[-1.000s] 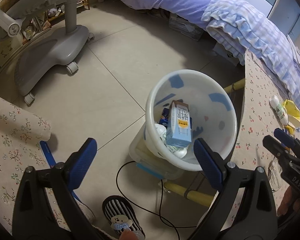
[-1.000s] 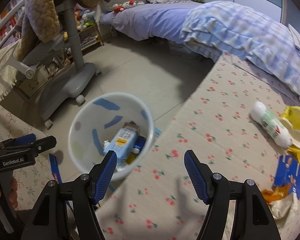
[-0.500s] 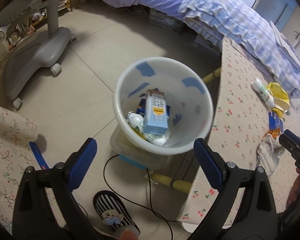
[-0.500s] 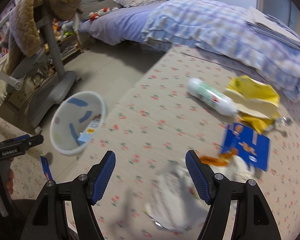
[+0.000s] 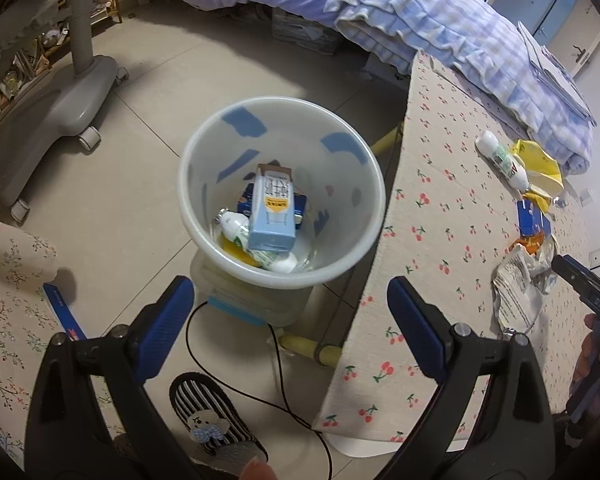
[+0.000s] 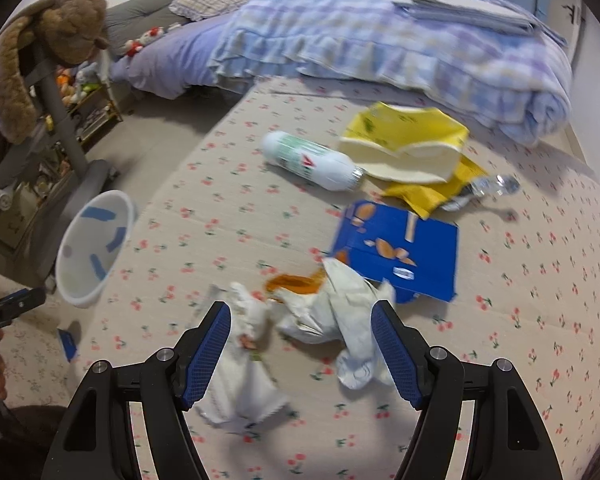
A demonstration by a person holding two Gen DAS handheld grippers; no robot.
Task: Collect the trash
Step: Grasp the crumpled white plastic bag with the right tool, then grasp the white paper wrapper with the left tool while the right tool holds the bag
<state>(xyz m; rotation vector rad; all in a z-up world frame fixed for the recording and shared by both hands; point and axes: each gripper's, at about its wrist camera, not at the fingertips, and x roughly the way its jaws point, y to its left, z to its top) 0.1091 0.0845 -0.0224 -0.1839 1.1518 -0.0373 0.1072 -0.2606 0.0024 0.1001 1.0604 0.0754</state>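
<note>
A white bin point(image 5: 204, 152) stands on the floor beside the cherry-print table point(image 5: 440, 208); it holds a light blue carton point(image 5: 271, 216) and a white bottle. My left gripper point(image 5: 288, 312) is open and empty above the bin's near side. My right gripper point(image 6: 302, 344) is open and empty, just above crumpled white wrappers point(image 6: 332, 312) on the table. Behind them lie an orange wrapper point(image 6: 292, 283), a flattened blue box point(image 6: 404, 256), a white-green bottle point(image 6: 312, 160) and a yellow bag point(image 6: 404, 144). The bin also shows in the right wrist view point(image 6: 76, 276).
A bed with a plaid quilt point(image 6: 380, 32) borders the table's far side. A grey chair base on wheels point(image 5: 52, 96) stands on the floor left of the bin. A black cable and a striped slipper point(image 5: 212, 412) lie below the bin.
My right gripper has swung from the bin side across the table to the crumpled wrappers. My left gripper has shifted so the bin sits more centred. Both stayed open.
</note>
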